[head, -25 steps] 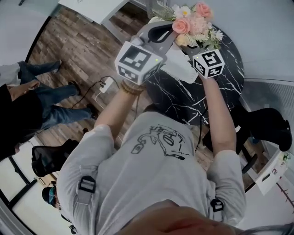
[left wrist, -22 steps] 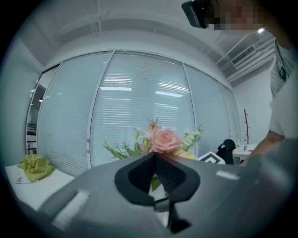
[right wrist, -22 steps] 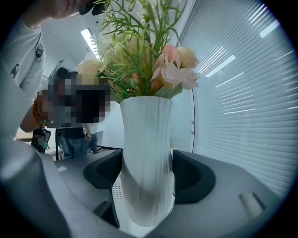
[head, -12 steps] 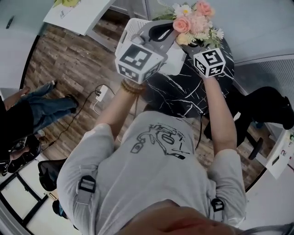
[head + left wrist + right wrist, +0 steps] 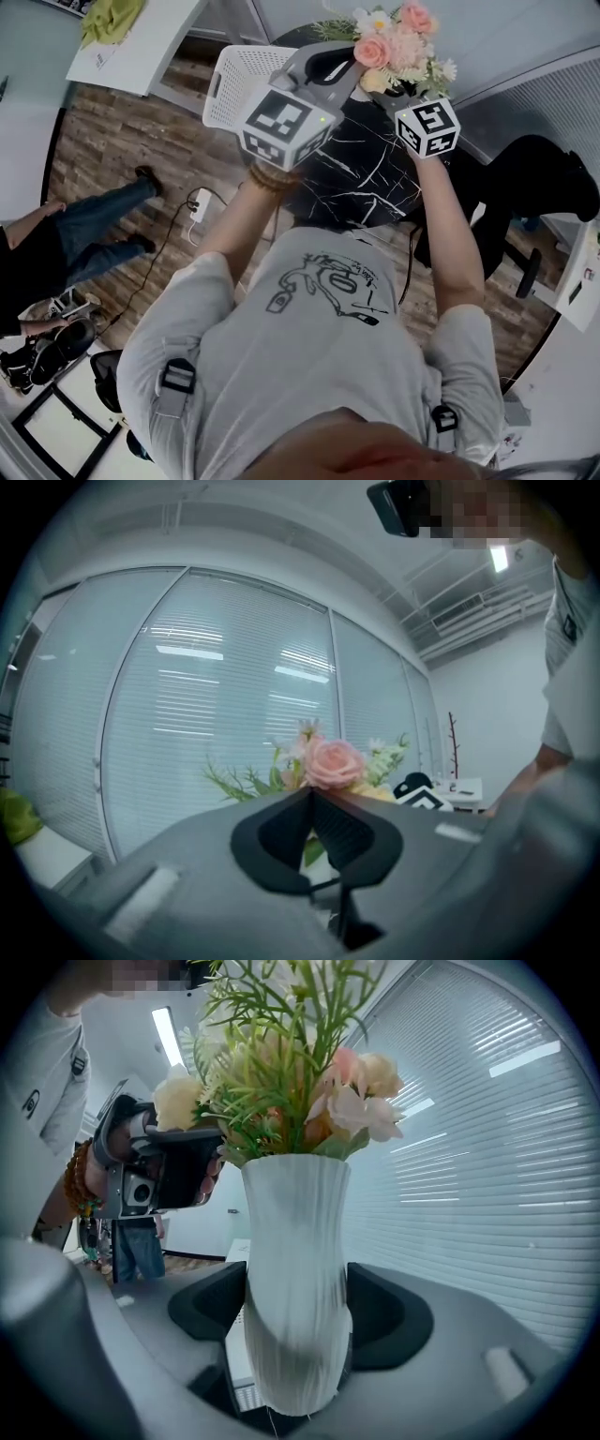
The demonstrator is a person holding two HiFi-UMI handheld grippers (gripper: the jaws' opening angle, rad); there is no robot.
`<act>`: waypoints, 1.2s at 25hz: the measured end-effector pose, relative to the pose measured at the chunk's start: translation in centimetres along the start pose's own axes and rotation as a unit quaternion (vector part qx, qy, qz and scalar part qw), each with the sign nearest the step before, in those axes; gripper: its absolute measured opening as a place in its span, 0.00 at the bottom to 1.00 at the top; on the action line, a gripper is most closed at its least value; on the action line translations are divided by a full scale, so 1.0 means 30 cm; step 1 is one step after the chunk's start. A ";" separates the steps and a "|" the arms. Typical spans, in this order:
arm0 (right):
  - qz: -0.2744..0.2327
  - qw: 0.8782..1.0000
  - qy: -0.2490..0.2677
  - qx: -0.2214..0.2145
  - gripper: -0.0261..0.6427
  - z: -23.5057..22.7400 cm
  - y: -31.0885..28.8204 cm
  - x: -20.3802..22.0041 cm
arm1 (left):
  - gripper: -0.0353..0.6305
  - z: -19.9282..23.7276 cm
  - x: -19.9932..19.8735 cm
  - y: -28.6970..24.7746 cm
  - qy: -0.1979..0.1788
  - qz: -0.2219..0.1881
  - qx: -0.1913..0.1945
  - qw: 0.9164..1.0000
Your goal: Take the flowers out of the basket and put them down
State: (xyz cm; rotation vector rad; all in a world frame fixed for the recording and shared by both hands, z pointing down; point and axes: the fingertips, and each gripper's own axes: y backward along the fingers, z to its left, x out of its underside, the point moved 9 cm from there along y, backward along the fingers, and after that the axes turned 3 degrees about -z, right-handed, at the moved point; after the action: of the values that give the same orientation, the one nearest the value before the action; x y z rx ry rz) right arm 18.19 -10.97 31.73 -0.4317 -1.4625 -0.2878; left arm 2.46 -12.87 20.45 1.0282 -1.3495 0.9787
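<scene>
My right tool (image 5: 298,1316) is clamped on the white ribbed vase (image 5: 295,1241), one pad against each side, holding it upright. The flowers (image 5: 398,42), pink roses among green sprigs, stand in it, lifted over the far side of the black marbled bench (image 5: 366,178). My left tool (image 5: 312,797) reaches in from the left to the foliage; its pads meet at the tips, closed, though I cannot tell whether a stem is pinched there. The white basket (image 5: 239,80) lies left, below that tool.
</scene>
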 end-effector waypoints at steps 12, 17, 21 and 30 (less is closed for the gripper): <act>0.012 0.997 -0.008 0.069 0.55 -0.126 0.349 0.061 | 0.06 -0.258 0.015 -0.229 0.009 -0.005 0.073 0.997; 0.016 0.996 -0.014 0.092 0.55 -0.163 0.462 0.094 | 0.06 -0.341 0.030 -0.301 0.014 -0.001 0.094 0.995; 0.018 0.995 -0.016 0.099 0.55 -0.172 0.499 0.109 | 0.06 -0.369 0.039 -0.322 0.015 0.002 0.104 0.994; 0.021 0.994 -0.020 0.105 0.55 -0.162 0.490 0.158 | 0.06 -0.355 0.082 -0.321 0.017 0.011 0.107 0.994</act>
State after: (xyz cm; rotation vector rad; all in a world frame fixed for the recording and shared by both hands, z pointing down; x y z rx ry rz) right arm 29.49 0.26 34.62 -0.2992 -1.5026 -0.0916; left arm 14.66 -5.40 23.17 1.1530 -1.2493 1.1705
